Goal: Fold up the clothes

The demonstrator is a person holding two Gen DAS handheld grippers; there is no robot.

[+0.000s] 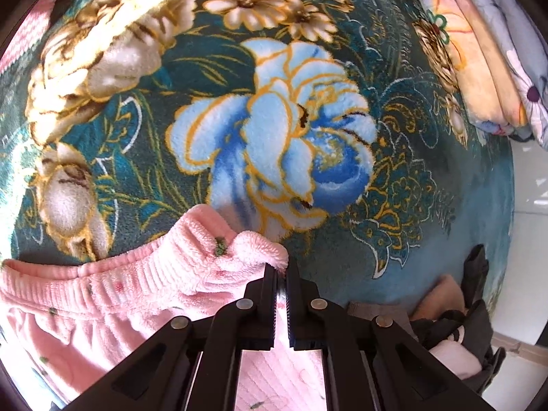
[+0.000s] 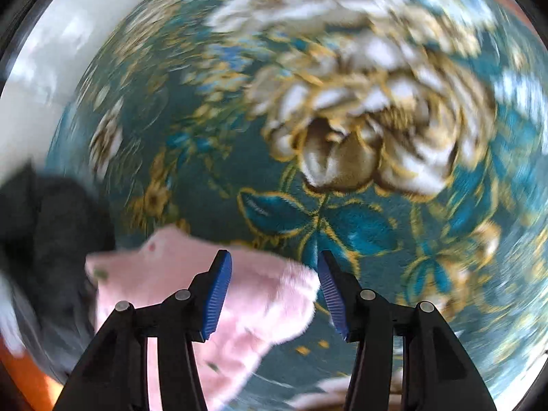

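Note:
Pink fleece trousers (image 1: 102, 294) with a ribbed waistband lie on a teal floral blanket (image 1: 219, 68). My left gripper (image 1: 281, 270) is shut on the waistband's corner, with pink fabric bunched at its tips. In the right wrist view, which is blurred by motion, my right gripper (image 2: 274, 274) is open, its blue pads (image 2: 219, 294) standing wide apart. A pink fleece end of the trousers (image 2: 260, 294) lies between and under the fingers, not pinched.
Folded quilts (image 1: 486, 54) are stacked at the blanket's far right. A dark garment pile (image 1: 459, 328) lies at the near right, and also shows as a dark mass in the right wrist view (image 2: 51, 239). A white floor (image 1: 534, 239) lies beyond the edge.

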